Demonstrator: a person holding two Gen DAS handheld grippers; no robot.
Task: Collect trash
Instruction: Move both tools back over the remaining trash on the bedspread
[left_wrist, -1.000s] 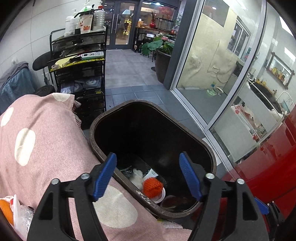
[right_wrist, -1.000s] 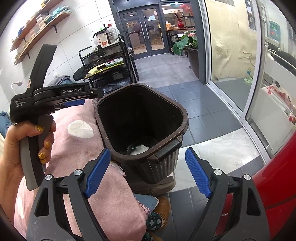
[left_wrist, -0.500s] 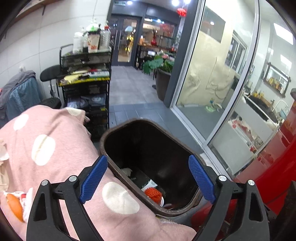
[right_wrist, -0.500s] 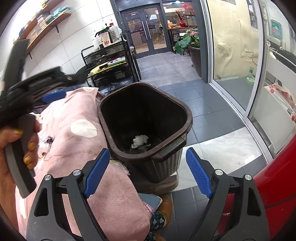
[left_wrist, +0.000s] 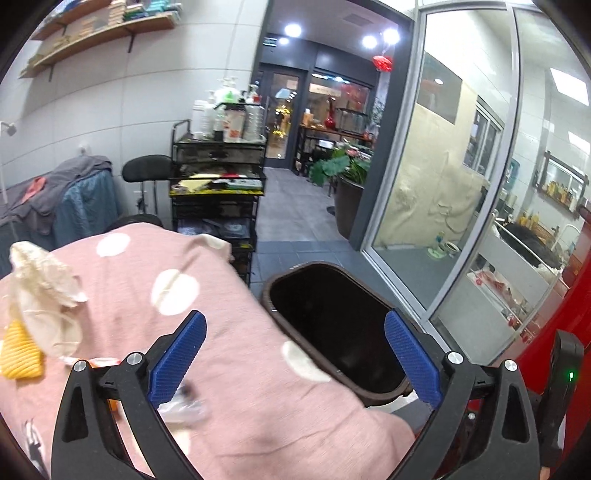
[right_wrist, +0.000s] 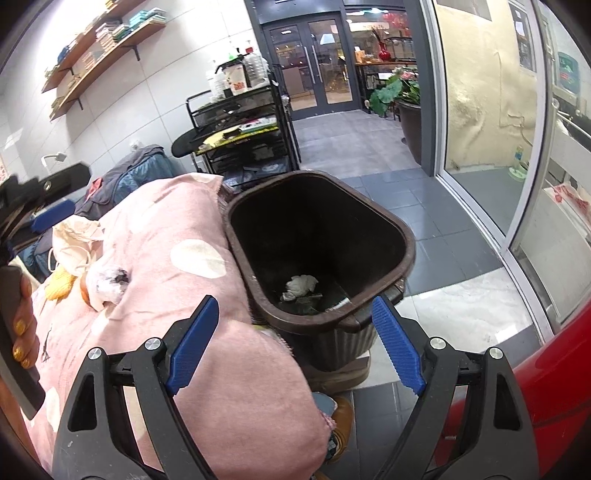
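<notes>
Both grippers are empty right now, so this looks like the gap between one piece of rubbish and the next. The left gripper (left_wrist: 293, 354) has its jaws spread wide above the pink spotted blanket (left_wrist: 229, 332), and the right gripper (right_wrist: 295, 345) is just as wide, hanging near the rim of the brown bin (right_wrist: 408, 254) that stands on the floor right against the blanket's edge.

What is left to pick up lies on the blanket, well to the left of the bin: a crumpled pale wrapper (left_wrist: 40, 280), a yellow ribbed thing (left_wrist: 20, 350) just beside it, and a clear crinkled scrap (left_wrist: 181, 406) under the left gripper's near finger. My guess is the clear scrap goes next (it is nearest); the left jaws would need to drop and close on a thin, slippery film lying on soft cloth.

The bin already holds a white wad (right_wrist: 301, 286) and some darker bits I cannot name. From the left camera its bottom is pure shadow. The clear scrap is blurred, and something orange next to it is mostly hidden by the gripper.
</notes>
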